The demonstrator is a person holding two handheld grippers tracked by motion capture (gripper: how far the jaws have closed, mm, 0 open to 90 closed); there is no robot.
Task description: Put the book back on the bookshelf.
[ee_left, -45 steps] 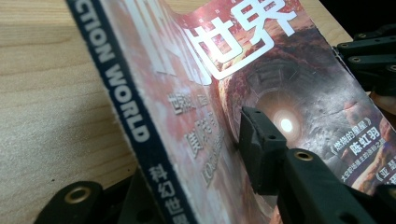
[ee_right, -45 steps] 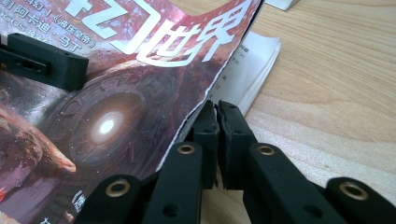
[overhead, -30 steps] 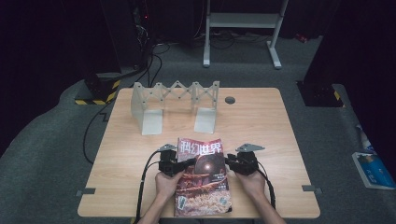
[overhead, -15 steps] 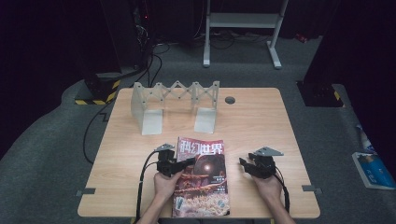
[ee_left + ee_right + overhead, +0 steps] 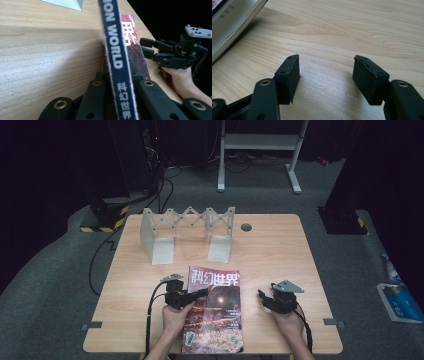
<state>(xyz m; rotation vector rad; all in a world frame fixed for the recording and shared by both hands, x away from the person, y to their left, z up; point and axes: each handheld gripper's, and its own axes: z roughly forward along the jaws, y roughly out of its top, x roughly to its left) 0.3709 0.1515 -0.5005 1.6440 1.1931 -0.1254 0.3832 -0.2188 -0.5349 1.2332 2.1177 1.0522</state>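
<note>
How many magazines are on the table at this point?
1. The magazine lies near the table's front edge, its spine clamped in the left gripper. The right gripper is beside it with open jaws, nothing between them. None appears in the metal rack behind.

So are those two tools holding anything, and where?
The left tool grips the magazine by its spine edge; the right tool is open and holds nothing.

table [image 5: 280, 255]: pale matt wood | magazine [image 5: 220, 292]: glossy paper | rack [image 5: 187, 232]: matt grey plastic
</note>
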